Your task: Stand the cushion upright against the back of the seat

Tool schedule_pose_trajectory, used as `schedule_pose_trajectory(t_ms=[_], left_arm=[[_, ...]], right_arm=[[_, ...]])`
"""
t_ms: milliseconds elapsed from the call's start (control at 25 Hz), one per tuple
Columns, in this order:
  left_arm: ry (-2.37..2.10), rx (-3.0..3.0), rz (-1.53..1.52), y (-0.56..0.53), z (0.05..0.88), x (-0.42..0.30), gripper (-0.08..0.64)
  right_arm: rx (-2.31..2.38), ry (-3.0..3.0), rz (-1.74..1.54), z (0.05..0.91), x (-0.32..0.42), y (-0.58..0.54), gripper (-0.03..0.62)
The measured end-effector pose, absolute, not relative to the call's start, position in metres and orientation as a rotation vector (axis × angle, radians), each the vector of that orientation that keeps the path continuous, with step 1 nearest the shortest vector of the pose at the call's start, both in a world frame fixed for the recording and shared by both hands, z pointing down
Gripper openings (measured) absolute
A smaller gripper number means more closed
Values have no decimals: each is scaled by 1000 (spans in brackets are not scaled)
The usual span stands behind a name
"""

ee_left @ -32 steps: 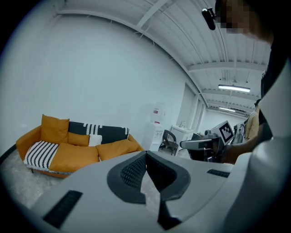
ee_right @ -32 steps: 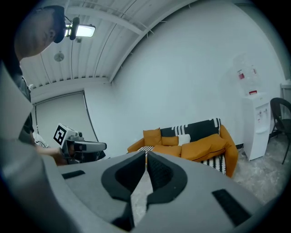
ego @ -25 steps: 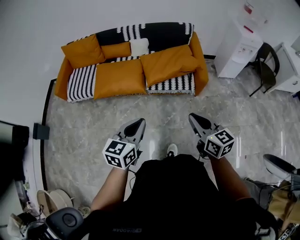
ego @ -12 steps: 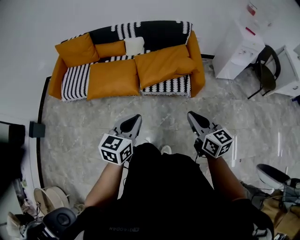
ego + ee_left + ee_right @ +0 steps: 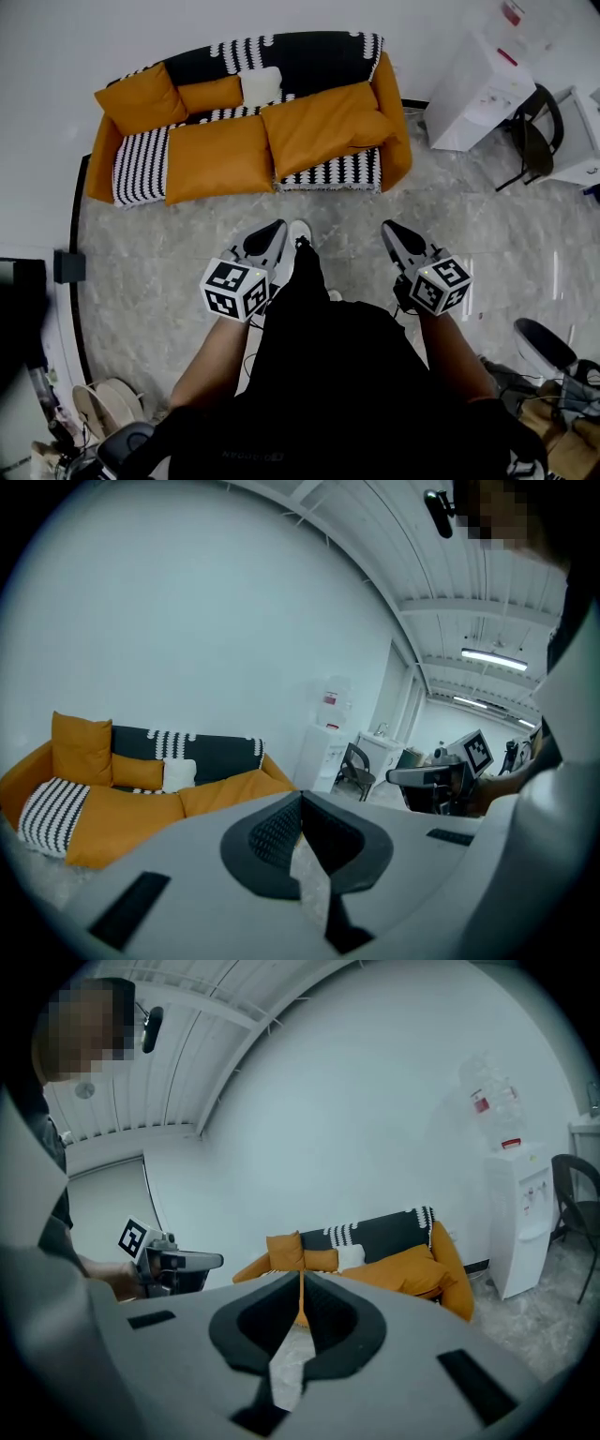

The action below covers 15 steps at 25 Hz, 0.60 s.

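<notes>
Walking closer to the sofa (image 5: 392,112), with left gripper (image 5: 272,231) and right gripper (image 5: 393,229) both pressed together, pinching nothing. Not yet reaching the cushion (image 5: 220,157) lying flat on the sofa's seat; only getting near.

Black top (image 5: 347,394); grey left gripper (image 5: 278,226), right gripper (image 5: 388,226) bearing marker cubes (image 5: 234,289).
</notes>
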<state>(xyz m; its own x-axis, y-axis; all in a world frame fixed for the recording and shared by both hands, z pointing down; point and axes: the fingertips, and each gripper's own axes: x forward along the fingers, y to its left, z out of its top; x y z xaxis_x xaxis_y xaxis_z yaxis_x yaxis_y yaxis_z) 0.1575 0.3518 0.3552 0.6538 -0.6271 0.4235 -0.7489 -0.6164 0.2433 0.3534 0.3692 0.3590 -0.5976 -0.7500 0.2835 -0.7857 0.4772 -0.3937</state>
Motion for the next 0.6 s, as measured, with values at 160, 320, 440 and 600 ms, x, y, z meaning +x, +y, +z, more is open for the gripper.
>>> schedule_pose_trajectory(t_ms=[160,320,440,600], left_arm=[[-1083,2474,415,313,360,156,14],[-1089,2457,452,273,373,145,14],[-1088,2431,477,237,381,133,15],[-1047,2418,519,187,392,125,15]], right_arm=[[1394,-2607,771,365,357,336,38],[1405,-2575,774,370,356,294,38],[1411,-2549,771,370,354,258,38],[1431,-2501,753,372,353,208,38]])
